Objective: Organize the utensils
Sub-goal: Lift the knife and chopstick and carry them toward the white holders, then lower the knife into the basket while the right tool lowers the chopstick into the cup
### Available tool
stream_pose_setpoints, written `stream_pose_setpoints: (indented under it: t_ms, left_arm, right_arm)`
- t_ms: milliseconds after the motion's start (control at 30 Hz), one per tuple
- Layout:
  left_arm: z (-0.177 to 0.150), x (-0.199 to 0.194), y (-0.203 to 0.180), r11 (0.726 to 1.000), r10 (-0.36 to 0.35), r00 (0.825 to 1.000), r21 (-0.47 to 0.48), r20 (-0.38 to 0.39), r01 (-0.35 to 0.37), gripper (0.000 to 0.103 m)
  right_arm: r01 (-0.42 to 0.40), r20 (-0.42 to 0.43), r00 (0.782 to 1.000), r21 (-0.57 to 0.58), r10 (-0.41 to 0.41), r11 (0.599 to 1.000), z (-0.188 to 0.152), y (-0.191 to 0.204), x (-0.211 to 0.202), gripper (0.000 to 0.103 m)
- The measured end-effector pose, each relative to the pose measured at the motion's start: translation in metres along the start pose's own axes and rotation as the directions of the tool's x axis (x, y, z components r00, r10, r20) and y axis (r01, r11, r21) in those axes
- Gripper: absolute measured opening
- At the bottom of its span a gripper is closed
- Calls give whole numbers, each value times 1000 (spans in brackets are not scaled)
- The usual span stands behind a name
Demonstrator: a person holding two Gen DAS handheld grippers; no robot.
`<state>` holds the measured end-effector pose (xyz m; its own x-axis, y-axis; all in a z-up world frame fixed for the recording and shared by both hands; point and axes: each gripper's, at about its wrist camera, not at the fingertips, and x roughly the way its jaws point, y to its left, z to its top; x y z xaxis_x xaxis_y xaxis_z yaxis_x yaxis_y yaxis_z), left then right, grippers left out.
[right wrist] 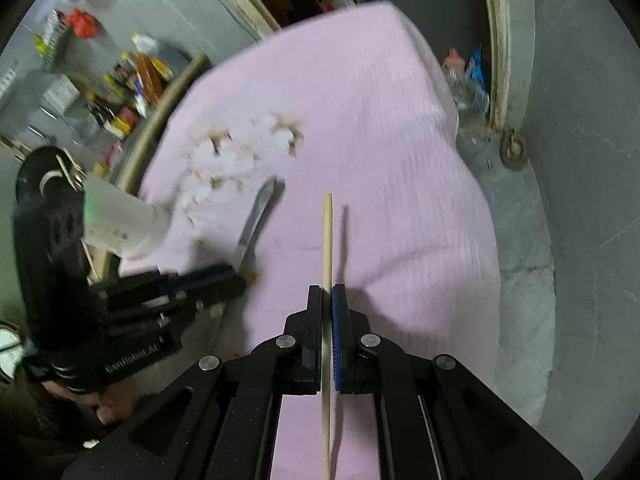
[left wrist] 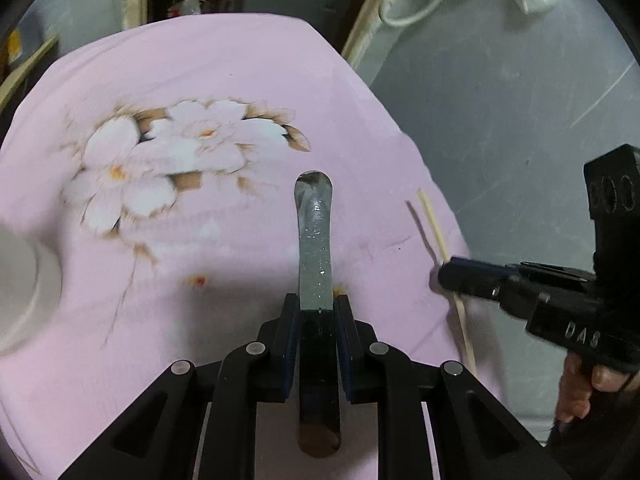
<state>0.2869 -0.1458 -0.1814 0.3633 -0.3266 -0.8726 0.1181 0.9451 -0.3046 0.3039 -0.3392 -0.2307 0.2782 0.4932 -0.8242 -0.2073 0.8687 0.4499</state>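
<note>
Left gripper (left wrist: 316,312) clenched on spoon (left wrist: 314,236), pads pinching the dark lower stretch of the handle from both sides. Glittery clear end of spoon sticking straight out ahead of the fingertips, rounded tip over pink cloth (left wrist: 208,60). Other end of spoon running back between the fingers toward the camera. Flower print (left wrist: 176,152) on the cloth ahead and to the left of the fingertips. Pale rounded thing (left wrist: 20,280) at far left edge, blurred, can't tell what.

Right gripper (right wrist: 327,300) clenched on chopstick (right wrist: 327,236), blue pads (right wrist: 338,336) tight against its sides. Chopstick passing through the grip, one end poking out ahead of the fingertips, other end trailing back under the camera. Thin shadow on the cloth just right of the stick.

From the left wrist view, right gripper off to the right of the left fingers, chopstick crossing its tip, one stretch angled up ahead and one hanging down behind. From the right wrist view, left gripper to the left of the right fingers, spoon pointing up and right. Both utensils held apart from each other over the cloth. Grey floor (right wrist: 580,200) beyond the cloth edge on the right. Bottles (right wrist: 132,80) further left past the cloth, blurred.
</note>
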Motion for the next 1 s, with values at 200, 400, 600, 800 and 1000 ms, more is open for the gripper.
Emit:
stream_pose_setpoints:
  t_ms: [200,400,600,800,1000]
  left_arm:
    - [-26,-41,12,997,-29,983,-65,182,42,16]
    - [-42,-93,24,998,17,940,-69,341,7,17]
    - [-46,-145,37,998,4,887,-58,462,26,16]
    - [-37,-199,64,996,31,827,-86,561,20,17]
    - [-27,-256,118,990,89,751,-140,654,5,17]
  right_arm:
    - [-42,165,985,-32,46,999,-1,15,-19,4]
    - [-80,316,942,-127,116,989,7,50,-42,4]
    - [-111,402,890,-265,214,958,28,110,-65,4]
    - [-164,485,806,-368,340,915,49,173,-95,4]
    - [-235,518,712,-460,473,856,66,242,-99,4]
